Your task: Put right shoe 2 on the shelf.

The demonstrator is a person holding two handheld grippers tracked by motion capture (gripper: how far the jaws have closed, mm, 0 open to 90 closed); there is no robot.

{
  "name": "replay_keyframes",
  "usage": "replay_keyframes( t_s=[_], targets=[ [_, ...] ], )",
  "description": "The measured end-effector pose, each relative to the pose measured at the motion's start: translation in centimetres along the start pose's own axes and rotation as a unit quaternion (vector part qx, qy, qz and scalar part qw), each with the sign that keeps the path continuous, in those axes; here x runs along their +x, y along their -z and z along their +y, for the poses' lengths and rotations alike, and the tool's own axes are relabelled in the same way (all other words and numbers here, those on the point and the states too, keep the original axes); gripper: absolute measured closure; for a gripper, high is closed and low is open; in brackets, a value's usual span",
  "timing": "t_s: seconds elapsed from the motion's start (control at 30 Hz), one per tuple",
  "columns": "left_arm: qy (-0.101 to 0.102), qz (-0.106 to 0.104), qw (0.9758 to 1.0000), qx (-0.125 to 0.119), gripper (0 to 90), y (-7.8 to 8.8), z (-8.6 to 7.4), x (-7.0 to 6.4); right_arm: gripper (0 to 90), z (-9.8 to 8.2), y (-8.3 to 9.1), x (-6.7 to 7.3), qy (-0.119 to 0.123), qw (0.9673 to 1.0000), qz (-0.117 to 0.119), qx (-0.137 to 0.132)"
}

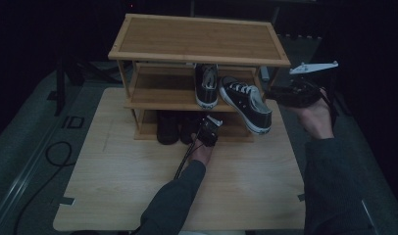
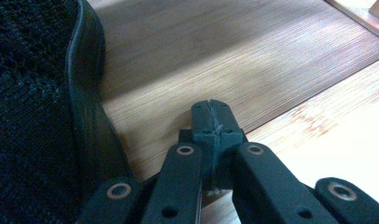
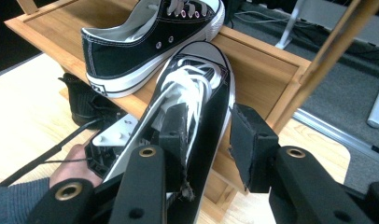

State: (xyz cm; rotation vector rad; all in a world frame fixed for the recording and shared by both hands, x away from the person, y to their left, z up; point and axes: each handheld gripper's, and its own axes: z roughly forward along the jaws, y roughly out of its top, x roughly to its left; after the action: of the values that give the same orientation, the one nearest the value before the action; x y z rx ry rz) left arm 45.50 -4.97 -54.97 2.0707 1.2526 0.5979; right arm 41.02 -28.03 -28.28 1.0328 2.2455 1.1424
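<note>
Black canvas sneaker (image 3: 197, 112) with white laces overhangs the wooden rack's (image 1: 197, 39) middle shelf, between the right gripper's (image 3: 208, 140) spread jaws; left gripper (image 2: 211, 119) is pressed together.

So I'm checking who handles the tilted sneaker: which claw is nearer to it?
Right. The right claw straddles the tilted sneaker; the left claw, shut, sits lower by the black shoe on the bottom shelf.

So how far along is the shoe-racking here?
Done: one sneaker sits squarely on the middle shelf, with dark shoes on the bottom one. In hand: the second sneaker lies askew, heel overhanging the edge, with the right gripper open astride its side. To do: straighten it. The left gripper is shut, down low.
</note>
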Motion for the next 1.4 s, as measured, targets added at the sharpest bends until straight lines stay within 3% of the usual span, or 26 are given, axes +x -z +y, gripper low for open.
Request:
replay_keyframes(
  t_s=[0.17, 0.3, 0.5, 0.83, 1.13, 1.4],
  targets=[
    [0.0, -0.001, 1.0, 0.0, 90.0, 0.0, 0.0, 0.0, 74.6, -0.8, 1.0, -0.4, -0.009, 0.9999, -0.011, 0.005],
    [0.0, -0.001, 1.0, 0.0, 90.0, 0.0, 0.0, 0.0, 89.9, -1.6, 1.2, -0.6, -0.009, 0.9994, -0.024, 0.023],
    [0.0, -0.001, 1.0, 0.0, 90.0, 0.0, 0.0, 0.0, 90.0, -3.3, 1.3, -0.3, -0.006, 0.9984, -0.028, 0.048],
    [0.0, -0.001, 1.0, 0.0, 90.0, 0.0, 0.0, 0.0, 90.0, -6.1, 1.9, 0.9, -0.003, 0.9977, -0.017, 0.065],
    [0.001, -0.001, 1.0, 0.0, 90.0, 0.0, 0.0, 0.0, 90.0, -7.9, 2.2, 2.7, 0.005, 0.9972, 0.004, 0.075],
    [0.001, -0.001, 1.0, 0.0, 90.0, 0.0, 0.0, 0.0, 90.0, -8.4, 2.0, 4.1, 0.015, 0.9966, 0.023, 0.078]
  ],
)
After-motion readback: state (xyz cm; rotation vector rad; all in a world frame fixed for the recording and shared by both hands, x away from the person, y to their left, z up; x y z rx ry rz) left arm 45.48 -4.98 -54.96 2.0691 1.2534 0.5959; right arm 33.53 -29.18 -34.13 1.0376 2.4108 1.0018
